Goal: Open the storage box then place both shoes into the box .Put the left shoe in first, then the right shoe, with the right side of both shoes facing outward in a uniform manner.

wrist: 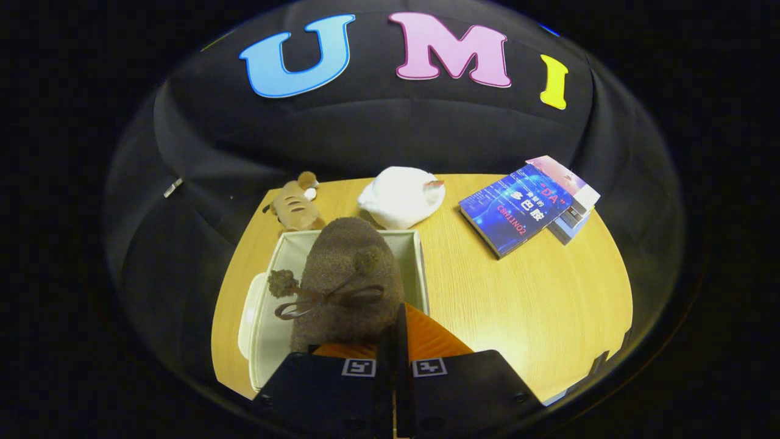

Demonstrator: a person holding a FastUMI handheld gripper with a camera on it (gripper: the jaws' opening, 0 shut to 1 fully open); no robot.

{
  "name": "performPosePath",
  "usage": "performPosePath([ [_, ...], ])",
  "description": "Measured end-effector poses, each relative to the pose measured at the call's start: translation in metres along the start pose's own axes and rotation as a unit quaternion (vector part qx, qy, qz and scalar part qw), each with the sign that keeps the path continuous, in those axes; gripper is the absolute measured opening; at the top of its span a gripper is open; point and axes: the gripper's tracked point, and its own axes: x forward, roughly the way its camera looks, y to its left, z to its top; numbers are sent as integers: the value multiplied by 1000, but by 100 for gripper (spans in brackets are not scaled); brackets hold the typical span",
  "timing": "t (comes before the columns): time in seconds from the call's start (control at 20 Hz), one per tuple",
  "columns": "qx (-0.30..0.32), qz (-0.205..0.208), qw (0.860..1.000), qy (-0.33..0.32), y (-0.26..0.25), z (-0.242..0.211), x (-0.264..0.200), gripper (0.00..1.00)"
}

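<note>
Box (420,268) is open, sitting near the table's (536,305) left edge, with its lid (247,317) apparently lying just left of it. Gripper (395,360) fingers are pressed nearly together, seemingly pinching the rear of a shoe (347,280) held over or partly inside the box. Can't tell if it's the left or right one, or whether another shoe is already underneath. Shoe is brown and fuzzy, with a bow and pompoms on top, toe pointing toward the table's far edge. Judging by this, placement is mid-way; release still pending.
</note>
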Motion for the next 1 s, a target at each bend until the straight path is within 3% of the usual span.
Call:
performPosePath([
  [0.15,-24,-33,999,8,-7,-15,14,7],
  [0.25,-22,-31,999,18,-5,-23,23,8],
  [0.35,-21,-13,1000,16,4,-23,23,19],
  [0.4,-24,-12,1000,10,7,-22,22,34],
  [0.6,-32,27,999,5,31,-26,18,74],
  [0.7,-36,19,999,3,29,-23,9,98],
  [1.0,-36,29,998,-33,21,-4,0,98],
])
